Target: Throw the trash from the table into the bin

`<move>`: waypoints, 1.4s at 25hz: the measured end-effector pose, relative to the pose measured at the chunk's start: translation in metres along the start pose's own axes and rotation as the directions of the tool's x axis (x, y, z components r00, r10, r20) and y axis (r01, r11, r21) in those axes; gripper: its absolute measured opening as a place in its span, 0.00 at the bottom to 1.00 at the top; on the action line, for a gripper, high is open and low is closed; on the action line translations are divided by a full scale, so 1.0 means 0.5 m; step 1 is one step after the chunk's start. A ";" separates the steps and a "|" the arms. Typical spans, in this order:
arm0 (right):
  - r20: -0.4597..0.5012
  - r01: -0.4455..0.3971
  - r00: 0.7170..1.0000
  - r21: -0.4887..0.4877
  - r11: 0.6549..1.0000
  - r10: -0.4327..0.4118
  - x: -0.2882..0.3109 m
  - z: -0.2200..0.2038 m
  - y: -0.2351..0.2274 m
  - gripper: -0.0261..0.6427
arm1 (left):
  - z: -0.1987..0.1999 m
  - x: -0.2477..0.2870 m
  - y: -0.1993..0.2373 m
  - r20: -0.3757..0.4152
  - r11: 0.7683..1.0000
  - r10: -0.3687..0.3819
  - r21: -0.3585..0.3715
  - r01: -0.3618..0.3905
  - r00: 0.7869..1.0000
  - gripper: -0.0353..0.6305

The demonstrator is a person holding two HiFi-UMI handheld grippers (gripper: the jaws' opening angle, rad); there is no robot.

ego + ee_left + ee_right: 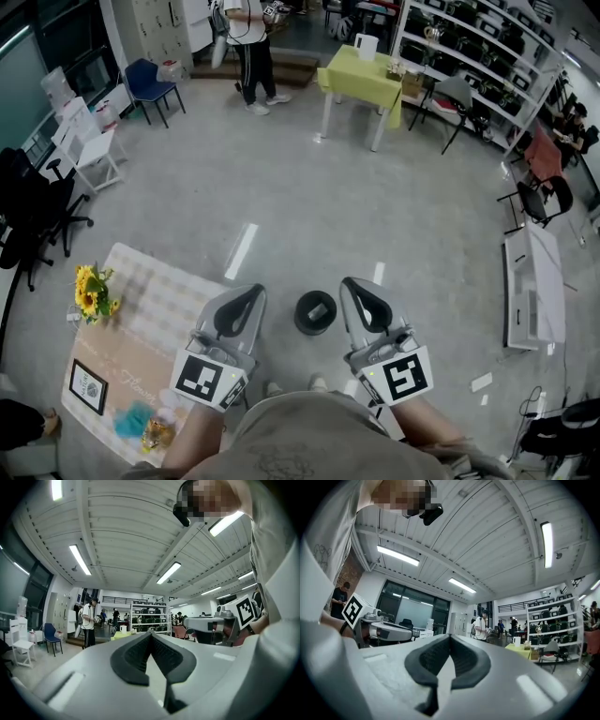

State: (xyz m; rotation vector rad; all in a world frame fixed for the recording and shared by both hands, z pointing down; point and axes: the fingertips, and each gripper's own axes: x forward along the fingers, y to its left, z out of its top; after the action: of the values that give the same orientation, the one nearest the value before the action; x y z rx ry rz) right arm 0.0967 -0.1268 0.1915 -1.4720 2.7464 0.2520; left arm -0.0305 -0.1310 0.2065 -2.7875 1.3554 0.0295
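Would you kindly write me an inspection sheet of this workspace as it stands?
Surface: table at lower left, under a checked cloth.
Job's things: teal crumpled scrap and amber wrapper at the table's near end; black bin on the floor, seen between the grippers.
Clutter: sunflowers and framed card on the table.
Grippers: left gripper and right gripper, fingers shut, empty, held level.
Cables: possibly a thin lead on the floor far right; too small to be sure.
Surroundings: standing person, yellow-green table, shelves, chairs.
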 end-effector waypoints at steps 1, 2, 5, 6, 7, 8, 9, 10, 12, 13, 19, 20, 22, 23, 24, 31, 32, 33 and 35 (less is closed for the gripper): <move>-0.002 0.001 1.000 0.001 1.000 -0.001 -0.002 -0.002 -0.002 0.04 | -0.002 0.001 -0.002 -0.004 1.000 -0.002 -0.003 0.002 1.000 0.06; -0.004 0.001 1.000 0.002 1.000 -0.001 -0.003 -0.004 -0.003 0.04 | -0.005 0.002 -0.003 -0.008 1.000 -0.004 -0.006 0.004 1.000 0.06; -0.011 0.003 1.000 0.005 1.000 -0.003 -0.006 -0.010 -0.007 0.04 | -0.012 0.005 -0.005 -0.016 1.000 -0.006 -0.010 0.006 1.000 0.06; -0.013 0.004 1.000 0.006 1.000 -0.004 -0.008 -0.012 -0.008 0.04 | -0.013 0.005 -0.007 -0.018 1.000 -0.006 -0.011 0.006 1.000 0.06; -0.015 0.005 1.000 0.007 1.000 -0.004 -0.010 -0.015 -0.009 0.04 | -0.015 0.006 -0.008 -0.020 1.000 -0.007 -0.011 0.007 1.000 0.06; -0.016 0.005 1.000 0.008 1.000 -0.005 -0.012 -0.017 -0.010 0.04 | -0.018 0.006 -0.010 -0.022 1.000 -0.008 -0.010 0.007 1.000 0.06; -0.018 0.006 1.000 0.010 1.000 -0.006 -0.014 -0.020 -0.011 0.04 | -0.020 0.006 -0.012 -0.023 1.000 -0.008 -0.008 0.008 1.000 0.06; -0.019 0.006 1.000 0.013 1.000 -0.006 -0.015 -0.022 -0.012 0.04 | -0.021 0.008 -0.014 -0.025 1.000 -0.009 -0.005 0.009 1.000 0.06; -0.022 0.003 1.000 0.021 1.000 -0.003 -0.016 -0.022 -0.016 0.04 | -0.022 0.012 -0.017 -0.032 1.000 -0.011 0.005 0.011 0.999 0.06; -0.023 0.001 1.000 0.024 1.000 -0.001 -0.015 -0.022 -0.018 0.04 | -0.023 0.014 -0.018 -0.036 1.000 -0.010 0.007 0.010 0.999 0.06; -0.028 -0.014 0.999 0.029 0.999 0.015 -0.018 -0.031 -0.035 0.04 | -0.027 0.024 -0.025 -0.043 1.000 0.012 -0.003 -0.012 0.999 0.06; -0.029 -0.018 0.999 0.030 0.999 0.019 -0.017 -0.032 -0.039 0.04 | -0.027 0.026 -0.025 -0.044 1.000 0.019 -0.003 -0.019 0.999 0.06; -0.028 -0.027 0.999 0.034 0.999 0.028 -0.016 -0.034 -0.049 0.04 | -0.025 0.030 -0.023 -0.044 0.999 0.036 -0.008 -0.037 0.998 0.06; -0.026 -0.033 0.999 0.037 0.999 0.034 -0.015 -0.035 -0.054 0.04 | -0.024 0.031 -0.023 -0.043 0.999 0.047 -0.011 -0.048 0.998 0.06; -0.023 -0.041 0.999 0.042 0.998 0.042 -0.014 -0.035 -0.058 0.04 | -0.022 0.032 -0.022 -0.042 0.998 0.059 -0.014 -0.060 0.997 0.06; 0.004 -0.144 0.990 0.071 0.987 0.144 -0.002 -0.043 -0.054 0.04 | -0.030 0.023 -0.020 -0.045 0.984 0.179 -0.008 -0.180 0.983 0.06; 0.008 -0.164 0.987 0.067 0.984 0.163 0.001 -0.044 -0.052 0.04 | -0.032 0.019 -0.022 -0.046 0.980 0.198 -0.004 -0.198 0.979 0.06; 0.013 -0.186 0.983 0.063 0.981 0.185 0.005 -0.044 -0.048 0.04 | -0.034 0.013 -0.023 -0.048 0.976 0.218 0.000 -0.218 0.975 0.06; 0.025 -0.239 0.971 0.053 0.970 0.238 0.012 -0.038 -0.031 0.04 | -0.034 -0.007 -0.023 -0.052 0.965 0.264 0.004 -0.264 0.963 0.06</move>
State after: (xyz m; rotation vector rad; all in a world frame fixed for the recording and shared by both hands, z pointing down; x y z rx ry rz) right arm 0.1075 -0.1430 0.2077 -1.1195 2.8882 0.1882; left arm -0.0237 -0.1220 0.2241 -2.6053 1.7309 -0.0339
